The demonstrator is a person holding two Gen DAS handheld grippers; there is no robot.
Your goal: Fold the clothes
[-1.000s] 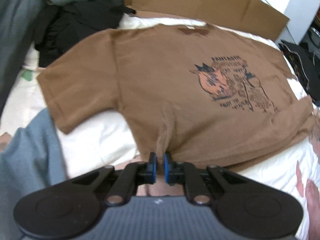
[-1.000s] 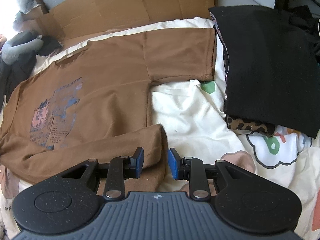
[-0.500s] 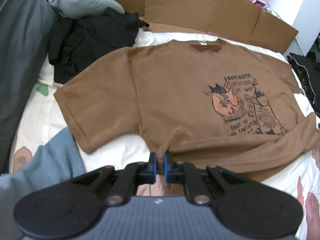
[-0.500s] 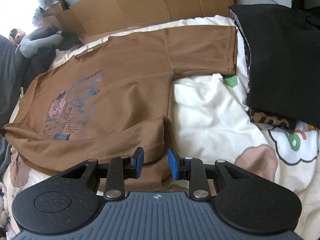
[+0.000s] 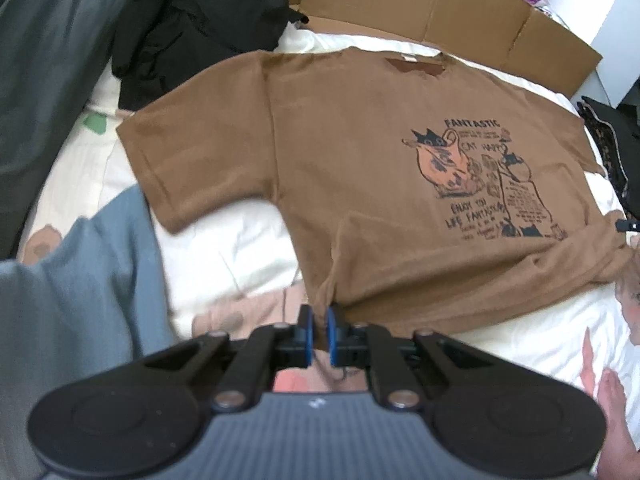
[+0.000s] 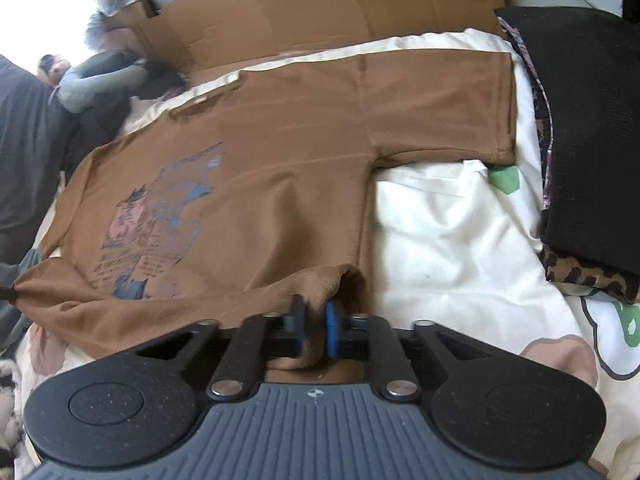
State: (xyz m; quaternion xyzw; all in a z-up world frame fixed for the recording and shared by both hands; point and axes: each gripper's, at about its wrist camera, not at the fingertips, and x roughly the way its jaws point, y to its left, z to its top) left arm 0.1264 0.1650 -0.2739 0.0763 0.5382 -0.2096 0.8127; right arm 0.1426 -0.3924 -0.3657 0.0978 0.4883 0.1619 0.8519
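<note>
Brown tee lies print-up on bed, sleeves spread, collar far. Left gripper clenched on hem's left corner; right gripper clenched on its right corner. Hem bunched, rolled up between the 2 grips; probably held so to carry the hem toward the collar.

Both wrist views look low and close across the hem of the same brown printed cotton T-shirt, from its opposite bottom corners.
</note>
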